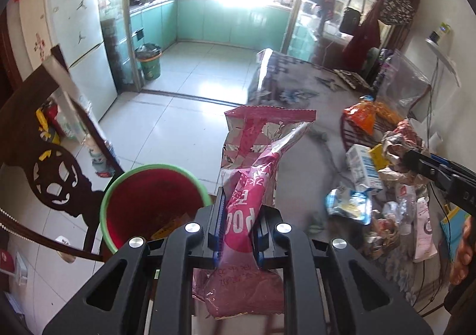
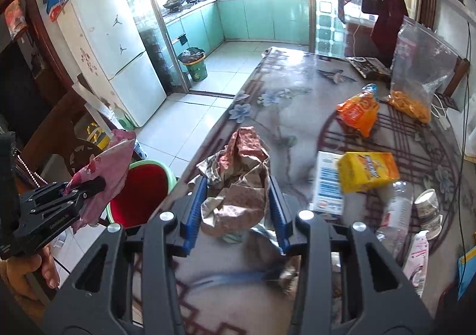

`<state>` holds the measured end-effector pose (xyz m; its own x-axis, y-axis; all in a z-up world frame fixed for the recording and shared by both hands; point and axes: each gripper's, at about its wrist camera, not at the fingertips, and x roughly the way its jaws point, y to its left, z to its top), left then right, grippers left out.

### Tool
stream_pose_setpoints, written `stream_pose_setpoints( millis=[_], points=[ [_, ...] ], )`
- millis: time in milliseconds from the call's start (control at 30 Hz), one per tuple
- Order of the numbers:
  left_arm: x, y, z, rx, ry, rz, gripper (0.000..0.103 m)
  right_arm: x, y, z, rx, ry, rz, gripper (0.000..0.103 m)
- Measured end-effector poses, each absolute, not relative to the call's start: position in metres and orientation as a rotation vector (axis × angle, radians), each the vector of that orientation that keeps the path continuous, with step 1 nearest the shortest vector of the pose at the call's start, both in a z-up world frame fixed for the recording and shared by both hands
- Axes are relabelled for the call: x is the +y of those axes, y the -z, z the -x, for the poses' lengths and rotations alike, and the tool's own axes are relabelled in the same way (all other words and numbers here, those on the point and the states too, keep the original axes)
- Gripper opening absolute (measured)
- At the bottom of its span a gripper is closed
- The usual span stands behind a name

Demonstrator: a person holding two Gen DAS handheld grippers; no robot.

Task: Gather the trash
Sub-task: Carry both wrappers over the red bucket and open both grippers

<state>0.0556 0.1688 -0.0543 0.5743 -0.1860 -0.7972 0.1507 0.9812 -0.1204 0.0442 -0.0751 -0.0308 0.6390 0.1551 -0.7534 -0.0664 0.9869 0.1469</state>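
My left gripper (image 1: pixel 238 210) is shut on a pink foil snack bag (image 1: pixel 253 174) and holds it in the air beside the table edge, just right of a red bin with a green rim (image 1: pixel 148 201). In the right wrist view the left gripper (image 2: pixel 86 186) holds the pink bag (image 2: pixel 104 168) above the bin (image 2: pixel 139 195). My right gripper (image 2: pixel 238 201) is open, its blue-padded fingers (image 2: pixel 195 213) on either side of a crumpled brown paper wrapper (image 2: pixel 238 183) on the table. It also shows in the left wrist view (image 1: pixel 416 162).
The table (image 2: pixel 282 102) carries an orange snack bag (image 2: pixel 357 114), a yellow packet (image 2: pixel 369 171), a white-blue carton (image 2: pixel 327 186), a clear bottle (image 2: pixel 395 216), paper cups (image 2: pixel 428 210) and a clear bag of snacks (image 2: pixel 416 67). A dark carved chair (image 1: pixel 44 186) stands left of the bin.
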Motion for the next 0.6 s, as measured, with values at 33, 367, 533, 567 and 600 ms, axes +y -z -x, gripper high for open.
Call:
stream_pose_setpoints(
  millis=[33,367,533,567,600],
  points=[
    [0.176,0.057,-0.059,0.948,0.192,0.052,0.014,-0.069,0.031,-0.045,0.869,-0.127,-0.102,0.04],
    [0.219,0.074,-0.072,0.976,0.163,0.085,0.014,-0.014,0.029,-0.056,0.875,-0.167,-0.065,0.041],
    [0.241,0.086,-0.076,0.998,0.128,0.094,0.014,0.015,0.032,-0.061,0.886,-0.201,-0.043,0.041],
    [0.245,0.088,-0.076,1.001,0.12,0.095,0.014,0.021,0.033,-0.063,0.889,-0.211,-0.037,0.041],
    [0.249,0.091,-0.076,1.005,0.112,0.097,0.014,0.026,0.034,-0.065,0.893,-0.218,-0.034,0.041]
  ],
)
